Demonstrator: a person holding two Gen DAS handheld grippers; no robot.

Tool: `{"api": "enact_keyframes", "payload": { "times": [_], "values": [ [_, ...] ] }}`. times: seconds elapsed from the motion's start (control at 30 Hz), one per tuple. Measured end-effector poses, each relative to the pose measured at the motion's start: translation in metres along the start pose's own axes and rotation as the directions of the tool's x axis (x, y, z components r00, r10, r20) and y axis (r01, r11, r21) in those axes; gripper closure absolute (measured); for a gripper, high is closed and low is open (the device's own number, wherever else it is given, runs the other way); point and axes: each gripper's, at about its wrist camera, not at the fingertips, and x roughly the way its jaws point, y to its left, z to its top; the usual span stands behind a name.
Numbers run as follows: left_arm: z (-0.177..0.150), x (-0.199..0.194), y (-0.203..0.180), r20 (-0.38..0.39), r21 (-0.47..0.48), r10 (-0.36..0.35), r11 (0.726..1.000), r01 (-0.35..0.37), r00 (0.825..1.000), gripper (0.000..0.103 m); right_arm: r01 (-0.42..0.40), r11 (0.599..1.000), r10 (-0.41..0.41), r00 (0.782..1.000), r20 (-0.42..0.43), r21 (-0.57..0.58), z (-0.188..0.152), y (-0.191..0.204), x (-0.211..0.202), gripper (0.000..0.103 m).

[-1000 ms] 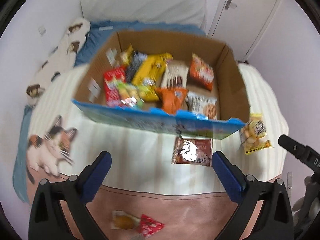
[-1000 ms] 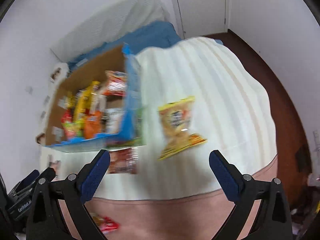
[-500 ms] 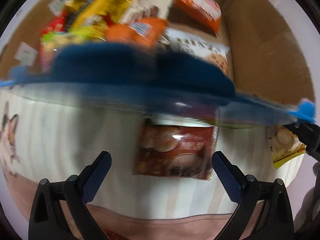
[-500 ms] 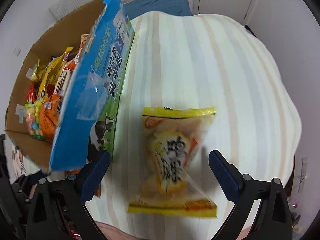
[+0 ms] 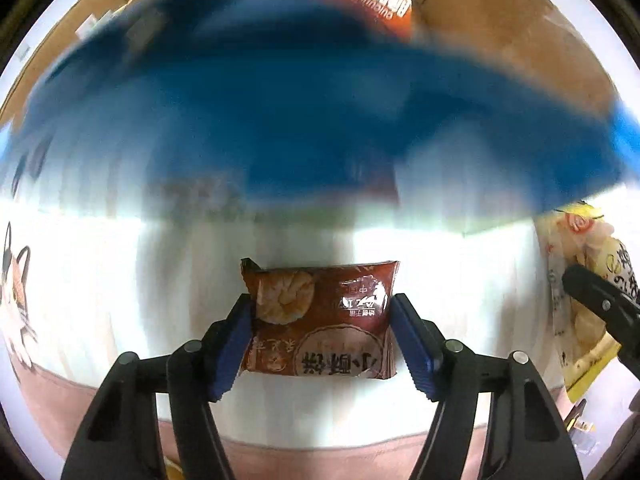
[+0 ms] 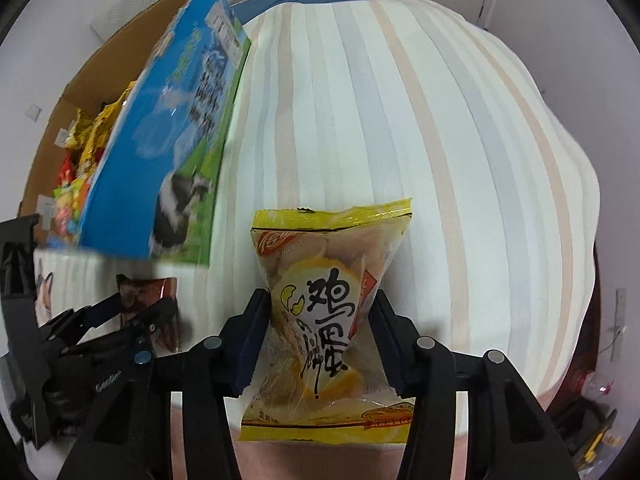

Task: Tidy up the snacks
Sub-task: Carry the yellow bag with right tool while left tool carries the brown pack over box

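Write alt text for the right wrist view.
The right tongs pinch a yellow snack bag on a striped blanket. At left stand a blue-sided cardboard box of snacks and the left tongs at a brown packet.

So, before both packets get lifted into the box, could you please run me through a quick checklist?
1. Left gripper closed on the brown snack packet: ok, both pads press its side edges.
2. Right gripper closed on the yellow snack packet: ok, the packet is pinched in at its middle.
3. Grippers apart from each other: ok, there is a gap between them in the right wrist view.
4. Cardboard box open on top: ok, snacks are visible inside.
5. Free spot inside the box for two more packets: cannot tell, blur hides most of the interior.
6. Packets lifted off the striped blanket: cannot tell.
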Motion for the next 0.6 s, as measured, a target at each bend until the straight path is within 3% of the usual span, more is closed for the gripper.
{"api": "enact_keyframes", "payload": {
  "times": [0.27, 0.4, 0.47, 0.53, 0.6],
  "values": [
    [-0.043, -0.013, 0.024, -0.009, -0.059, -0.003, 0.998, 0.003, 1.000, 0.037, -0.064, 0.996, 0.063, 0.998, 0.007, 0.069, -0.057, 0.014, -0.005, 0.050],
    [-0.055, -0.013, 0.033, -0.019, -0.071, 0.006, 0.997, -0.007, 1.000, 0.037, -0.104, 0.984, 0.110, 0.993, -0.031, 0.146, -0.085, 0.022, 0.005, 0.049],
    [-0.056, -0.012, 0.033, -0.022, -0.060, 0.015, 0.998, -0.016, 1.000, 0.037, -0.101, 0.982, 0.112, 0.992, -0.063, 0.157, -0.094, 0.026, 0.011, 0.044],
    [-0.056, -0.010, 0.032, -0.022, -0.053, 0.021, 0.998, -0.022, 1.000, 0.037, -0.093, 0.985, 0.104, 0.992, -0.069, 0.146, -0.093, 0.034, 0.013, 0.030],
    [-0.061, -0.005, 0.028, -0.018, -0.044, 0.029, 0.999, -0.030, 0.999, 0.037, -0.069, 0.989, 0.077, 0.995, -0.056, 0.133, -0.095, 0.039, 0.010, 0.030]
  ]
}}
